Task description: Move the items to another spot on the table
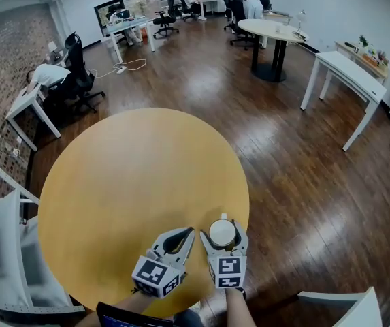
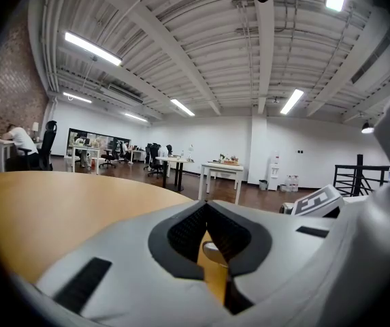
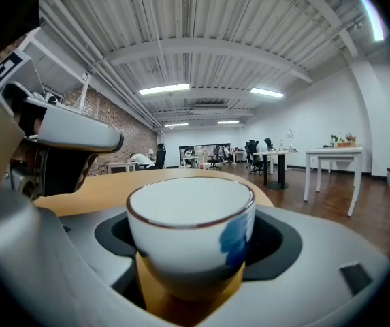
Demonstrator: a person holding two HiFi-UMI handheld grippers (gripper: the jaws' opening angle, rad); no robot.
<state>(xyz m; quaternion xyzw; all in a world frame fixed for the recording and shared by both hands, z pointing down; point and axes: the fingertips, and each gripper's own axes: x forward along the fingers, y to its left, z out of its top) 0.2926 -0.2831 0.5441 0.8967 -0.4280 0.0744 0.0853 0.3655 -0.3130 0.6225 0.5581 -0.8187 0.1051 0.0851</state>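
One round, glazed white cup (image 3: 190,230)

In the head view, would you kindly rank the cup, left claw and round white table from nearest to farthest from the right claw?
1. cup, between the jaws of the right claw.
2. left claw, just beside, on its left.
3. round white table, far off, upper right.

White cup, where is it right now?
In the head view, the white cup is held between the jaws of the right gripper, at the near right edge of the round table, just right of the shut left gripper.
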